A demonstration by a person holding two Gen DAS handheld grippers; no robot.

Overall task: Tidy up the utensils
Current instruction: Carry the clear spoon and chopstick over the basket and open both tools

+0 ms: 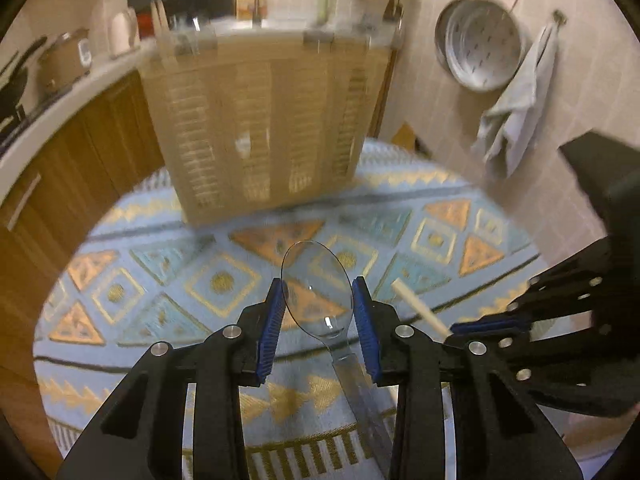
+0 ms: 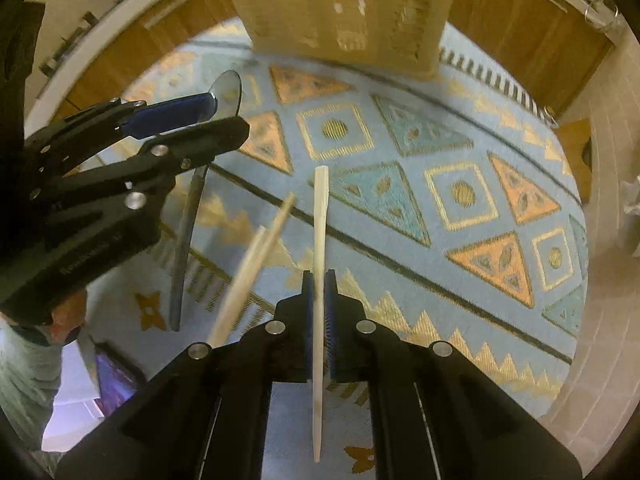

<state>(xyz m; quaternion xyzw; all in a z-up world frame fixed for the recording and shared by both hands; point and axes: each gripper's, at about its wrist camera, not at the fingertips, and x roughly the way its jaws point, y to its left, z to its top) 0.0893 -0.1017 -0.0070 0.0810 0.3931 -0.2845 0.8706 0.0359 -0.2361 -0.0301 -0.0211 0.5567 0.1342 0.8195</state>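
Observation:
My left gripper [image 1: 318, 300] is shut on a steel spoon [image 1: 316, 280], its bowl standing up between the blue pads, its handle hanging down toward the camera. The spoon [image 2: 228, 90] and left gripper [image 2: 208, 114] also show at the left of the right wrist view. My right gripper [image 2: 319, 280] is shut on a pale wooden chopstick [image 2: 320, 240] that points forward. A second, blurred chopstick [image 2: 256, 260] hangs loose just left of it. A chopstick tip [image 1: 416, 306] shows in the left wrist view beside the right gripper [image 1: 480, 326]. The bamboo utensil holder [image 1: 264, 120] stands ahead of both grippers.
Everything is over a round table with a blue patterned cloth [image 1: 440, 216]. Wooden cabinets and a white counter [image 1: 60, 100] with pots run at the left. A metal colander [image 1: 480, 46] and a grey towel [image 1: 516, 108] hang on the tiled wall at the right.

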